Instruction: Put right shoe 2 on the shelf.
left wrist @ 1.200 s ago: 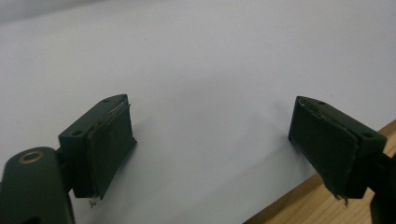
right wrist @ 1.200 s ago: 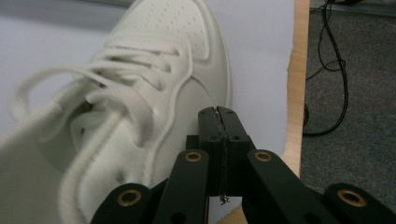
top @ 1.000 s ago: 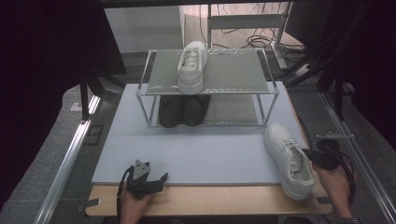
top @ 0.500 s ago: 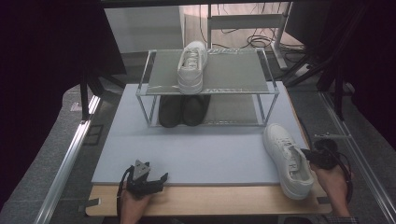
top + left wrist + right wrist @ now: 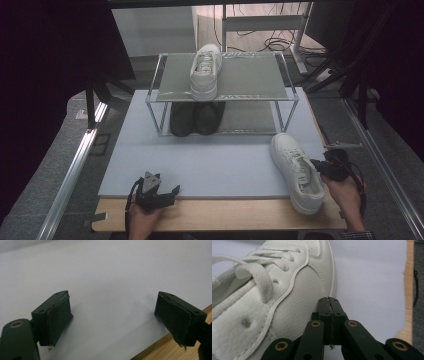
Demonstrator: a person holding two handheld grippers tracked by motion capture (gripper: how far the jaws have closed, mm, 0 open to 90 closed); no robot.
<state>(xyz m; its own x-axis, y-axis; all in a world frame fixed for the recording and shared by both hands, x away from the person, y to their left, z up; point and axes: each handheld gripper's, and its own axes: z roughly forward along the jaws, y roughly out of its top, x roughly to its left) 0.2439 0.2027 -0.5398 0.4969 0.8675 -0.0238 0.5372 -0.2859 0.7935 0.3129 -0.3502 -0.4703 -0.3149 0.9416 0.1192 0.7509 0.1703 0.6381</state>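
R gripper (image 5: 329,300) is seen closed, empty, tips against smooth white leather sneaker (image 5: 274,307) w/ flat laces. L gripper (image 5: 113,315) is held open over matte mat (image 5: 112,272).

Two black grippers are carried, one in each hand. The left gripper (image 5: 161,192) is topped by a grey three-cornered plate, and a black cable (image 5: 131,196) is looped from its body. In the left gripper view its jaws are seen as blocky black pieces, each faced with a flat dark pad (image 5: 58,316) frayed at the lower edge; small screw holes are set in the jaw tops, and a brass-coloured ring is fitted at a pivot. The right gripper (image 5: 328,305) is built of black link bars joined by four brass-ringed pivots. A black cable is trailed beside the right hand (image 5: 345,192), and a checked cuff (image 5: 356,235) is worn at that wrist.
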